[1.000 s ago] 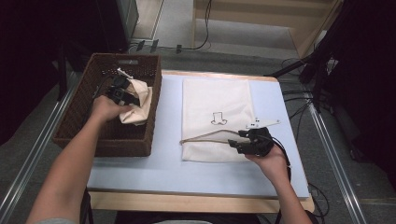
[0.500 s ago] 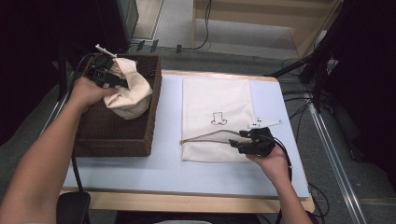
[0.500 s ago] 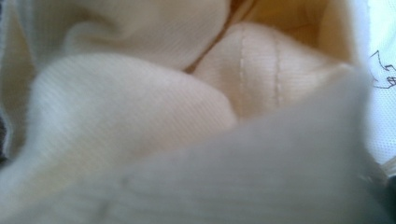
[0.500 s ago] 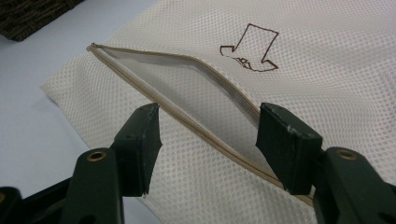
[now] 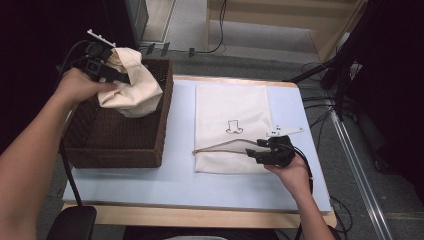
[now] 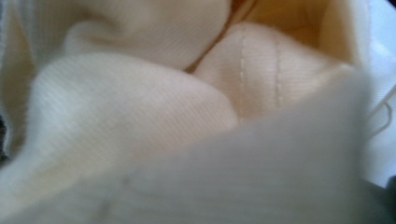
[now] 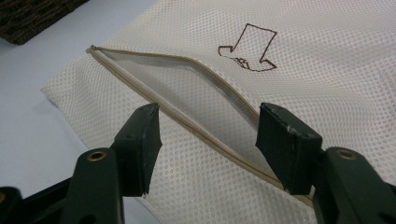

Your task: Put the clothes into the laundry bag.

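The left gripper (image 5: 116, 76) is clamped on a bundle of cream cloth (image 5: 131, 87) and holds it above the far left corner of the brown wicker basket (image 5: 120, 142), clear of the rim; in the left gripper view the cloth (image 6: 140, 116) bunches right against the camera, so the jaws themselves are hidden, but the hanging bundle in the high view shows that the grip is firm. The likely reason for the height is clearance — the cloth needs to pass over the basket wall before it can travel toward the bag. The mesh laundry bag (image 5: 230, 107) lies flat on the pale blue table (image 5: 180, 175), just right of the basket, with a small arrow mark (image 7: 250, 46) drawn on it. The right gripper (image 5: 256, 149) rests at the near edge of the bag, at its zip opening (image 7: 187, 88); its jaws stand wide apart on either side of the zip line, and whether they press the mesh down cannot be told. The opening gapes a little, the upper layer raised — judged as being readied to receive the cloth. The bag holds nothing visible yet.
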Available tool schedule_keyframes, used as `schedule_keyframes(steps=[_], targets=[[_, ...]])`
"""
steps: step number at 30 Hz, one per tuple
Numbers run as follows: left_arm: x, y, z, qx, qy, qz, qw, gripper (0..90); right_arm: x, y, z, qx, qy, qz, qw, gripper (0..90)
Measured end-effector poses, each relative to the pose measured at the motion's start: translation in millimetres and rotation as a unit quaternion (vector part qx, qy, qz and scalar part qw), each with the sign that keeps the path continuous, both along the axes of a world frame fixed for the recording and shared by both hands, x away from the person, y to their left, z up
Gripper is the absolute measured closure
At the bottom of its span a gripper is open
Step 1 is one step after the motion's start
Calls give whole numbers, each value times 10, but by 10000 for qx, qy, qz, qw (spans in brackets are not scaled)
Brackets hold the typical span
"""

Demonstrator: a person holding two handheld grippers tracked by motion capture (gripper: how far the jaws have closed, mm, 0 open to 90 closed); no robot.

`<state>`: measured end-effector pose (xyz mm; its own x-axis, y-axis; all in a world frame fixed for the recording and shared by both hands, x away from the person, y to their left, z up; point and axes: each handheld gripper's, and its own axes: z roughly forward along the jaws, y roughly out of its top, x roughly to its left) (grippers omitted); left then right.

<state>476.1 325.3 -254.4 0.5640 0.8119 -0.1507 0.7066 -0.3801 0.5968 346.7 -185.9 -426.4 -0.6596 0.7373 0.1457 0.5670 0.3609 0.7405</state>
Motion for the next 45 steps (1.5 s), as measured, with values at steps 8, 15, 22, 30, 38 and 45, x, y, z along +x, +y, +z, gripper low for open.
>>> schedule_keyframes(steps=[8,15,22,30,38,45], targets=[[-40,-18,271,-23,3,-152,9999,634,6,-23,0,31,-21,0,10000,410],[-96,-93,496,-57,16,-444,9990,633,4,-33,6,50,-9,-35,10000,419],[-171,-252,650,-62,-42,-892,9960,632,7,-48,12,119,22,-4,9999,457],[-229,-497,831,-100,-192,-1138,9933,632,9,-74,21,165,6,-34,9999,480],[-277,-664,990,-165,-278,-1304,9909,630,7,-103,24,156,-17,-66,9999,478],[-321,-925,1112,-153,-344,-1546,9873,629,10,-120,26,148,-39,-87,9998,470]])
